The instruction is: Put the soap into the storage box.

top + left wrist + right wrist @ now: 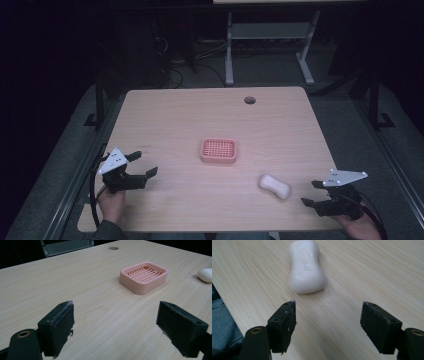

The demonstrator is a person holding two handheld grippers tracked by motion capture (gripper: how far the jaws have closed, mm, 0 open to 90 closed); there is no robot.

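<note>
A light wooden desk (175,115) in a dim room: the left gripper (141,164), jaws spread and empty, sits near the front-left corner; a pink soap dish (218,151) lies mid-desk; white soap (274,186) rests near the front edge, just beside the released right gripper (312,193).

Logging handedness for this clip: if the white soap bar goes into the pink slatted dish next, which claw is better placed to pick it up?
Probably the right claw: open, near the white waisted soap bar, pointing at it. The left claw is across the table, facing the pink plastic soap dish.
</note>
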